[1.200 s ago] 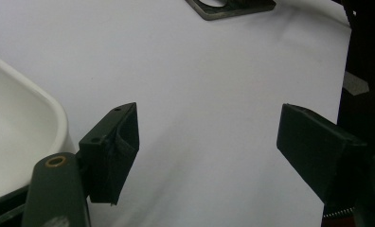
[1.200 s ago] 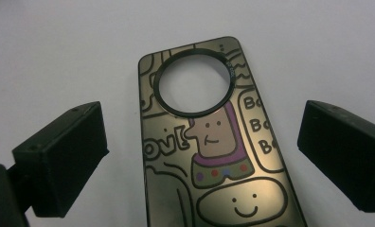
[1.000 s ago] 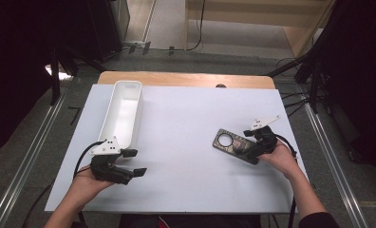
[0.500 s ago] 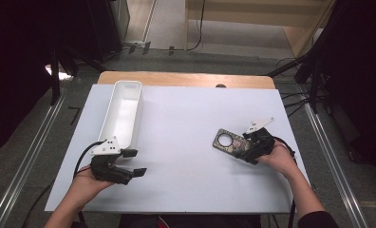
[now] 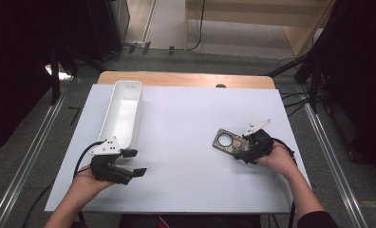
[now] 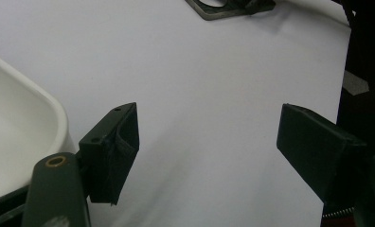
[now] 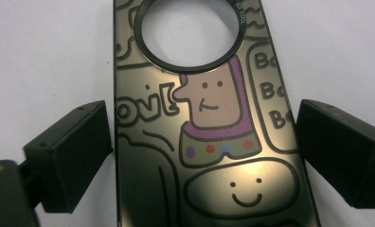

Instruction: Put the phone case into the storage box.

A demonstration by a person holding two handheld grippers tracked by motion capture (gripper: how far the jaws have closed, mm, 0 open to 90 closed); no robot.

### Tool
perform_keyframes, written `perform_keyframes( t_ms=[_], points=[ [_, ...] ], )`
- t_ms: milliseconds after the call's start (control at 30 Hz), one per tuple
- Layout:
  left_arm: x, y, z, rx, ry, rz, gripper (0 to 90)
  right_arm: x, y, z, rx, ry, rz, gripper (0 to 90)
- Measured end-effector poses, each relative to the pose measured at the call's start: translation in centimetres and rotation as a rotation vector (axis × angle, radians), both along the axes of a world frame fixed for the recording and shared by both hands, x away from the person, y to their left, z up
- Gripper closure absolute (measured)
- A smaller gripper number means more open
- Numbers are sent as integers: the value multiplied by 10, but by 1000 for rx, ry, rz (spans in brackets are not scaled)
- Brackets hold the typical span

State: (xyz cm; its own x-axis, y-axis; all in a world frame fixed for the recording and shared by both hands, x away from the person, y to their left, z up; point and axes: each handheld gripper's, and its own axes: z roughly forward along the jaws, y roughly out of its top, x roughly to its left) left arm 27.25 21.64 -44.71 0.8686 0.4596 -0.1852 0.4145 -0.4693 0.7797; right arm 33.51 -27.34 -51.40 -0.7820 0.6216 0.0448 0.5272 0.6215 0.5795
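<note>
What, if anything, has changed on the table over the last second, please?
Little. The right gripper has crept slightly left over the near end of the printed metal plate, its jaws now straddling the plate's edges, open, not yet clamped. The plate itself has not moved. The left gripper stays open beside the white tray.

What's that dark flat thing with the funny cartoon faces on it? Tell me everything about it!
The cartoon plate is a flat, shiny, dark piece that looks like metal. It has a big round hole near one end and drawings on it: a face with a purple collar and coloured dots, a smiley blob and bubble letters. It lies flat on the white table, at the person's right. The right gripper has its open jaws on either side of it, close to its edges.
</note>
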Motion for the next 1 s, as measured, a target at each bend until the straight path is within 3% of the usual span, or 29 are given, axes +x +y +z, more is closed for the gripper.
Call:
perform_keyframes(
  t_ms=[267, 1000],
  points=[
    [0, 0, 0, 2, 1, -1, 220, -2, 3, -1, -29, -20, 5, 55],
    [0, 0, 1, -2, -1, -2, 220, -2, -1, -2, -10, -39, 28, 93]
  ],
)
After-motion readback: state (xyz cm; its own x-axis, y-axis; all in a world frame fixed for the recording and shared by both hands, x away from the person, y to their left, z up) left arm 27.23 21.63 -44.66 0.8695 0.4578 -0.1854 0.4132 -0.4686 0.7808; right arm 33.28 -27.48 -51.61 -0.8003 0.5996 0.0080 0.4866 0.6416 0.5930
